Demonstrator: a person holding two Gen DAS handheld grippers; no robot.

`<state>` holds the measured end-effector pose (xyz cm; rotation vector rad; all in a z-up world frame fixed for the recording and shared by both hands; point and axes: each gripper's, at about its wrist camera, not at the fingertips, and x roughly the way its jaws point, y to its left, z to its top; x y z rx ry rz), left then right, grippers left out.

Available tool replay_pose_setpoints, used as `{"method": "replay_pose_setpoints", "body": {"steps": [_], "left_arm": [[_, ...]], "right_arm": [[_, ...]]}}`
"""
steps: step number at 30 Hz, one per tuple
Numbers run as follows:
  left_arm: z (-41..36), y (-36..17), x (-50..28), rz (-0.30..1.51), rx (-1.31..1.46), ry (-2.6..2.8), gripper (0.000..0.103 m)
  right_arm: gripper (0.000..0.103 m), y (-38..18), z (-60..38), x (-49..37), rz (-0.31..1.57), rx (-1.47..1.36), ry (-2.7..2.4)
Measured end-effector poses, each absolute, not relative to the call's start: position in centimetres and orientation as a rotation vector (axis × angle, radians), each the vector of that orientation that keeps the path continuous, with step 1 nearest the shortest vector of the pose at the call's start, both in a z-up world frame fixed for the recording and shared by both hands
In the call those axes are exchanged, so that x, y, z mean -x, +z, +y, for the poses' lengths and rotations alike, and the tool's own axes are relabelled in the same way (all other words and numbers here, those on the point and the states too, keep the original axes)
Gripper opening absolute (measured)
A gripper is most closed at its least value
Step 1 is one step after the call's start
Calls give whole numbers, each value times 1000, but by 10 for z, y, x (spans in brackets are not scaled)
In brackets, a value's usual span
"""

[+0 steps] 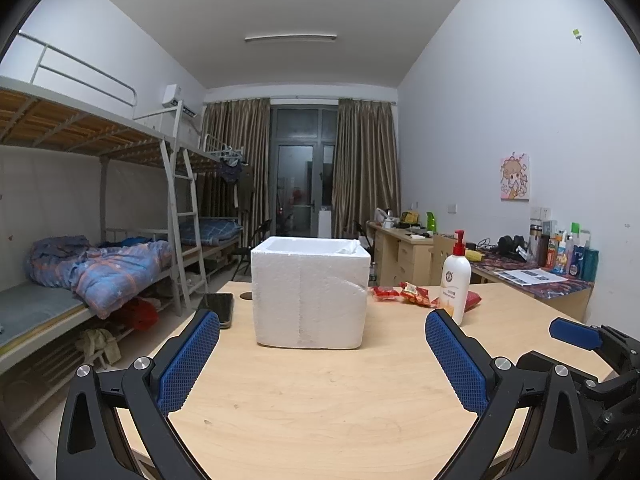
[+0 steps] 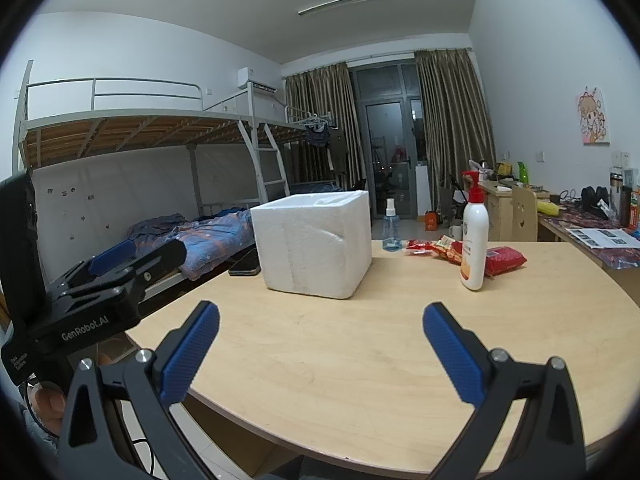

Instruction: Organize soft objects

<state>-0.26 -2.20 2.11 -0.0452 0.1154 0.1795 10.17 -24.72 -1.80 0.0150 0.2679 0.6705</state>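
A white foam box (image 1: pixel 310 292) stands open-topped on the wooden table (image 1: pixel 320 392), straight ahead of my left gripper (image 1: pixel 322 320), which is open and empty. In the right wrist view the box (image 2: pixel 316 240) is ahead and slightly left of my right gripper (image 2: pixel 320 314), also open and empty. Red snack packets (image 1: pixel 404 293) lie right of the box; they show in the right wrist view (image 2: pixel 440 249) with a red soft pack (image 2: pixel 505 259) behind a white pump bottle (image 2: pixel 475 236).
The pump bottle (image 1: pixel 455 280) stands near the packets. A dark phone (image 1: pixel 218 309) lies left of the box. A small clear spray bottle (image 2: pixel 391 227) stands at the table's far edge. A bunk bed (image 1: pixel 100 256) is left, a cluttered desk (image 1: pixel 532 268) right.
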Motion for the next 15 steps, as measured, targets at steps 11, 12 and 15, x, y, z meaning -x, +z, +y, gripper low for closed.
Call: {"method": "replay_pose_setpoints", "body": {"steps": [11,12,15], "left_arm": [[-21,21,2,114,39,180,103],[-21,22,2,113,38,175,103],[-21,22,3,109,33,174,103]], "right_arm": [[103,-18,-246,-101,269,-9,676],[103,-18,-246,-101,269,-9,676],[103,-17,-246,-102,269,-10,678]]}}
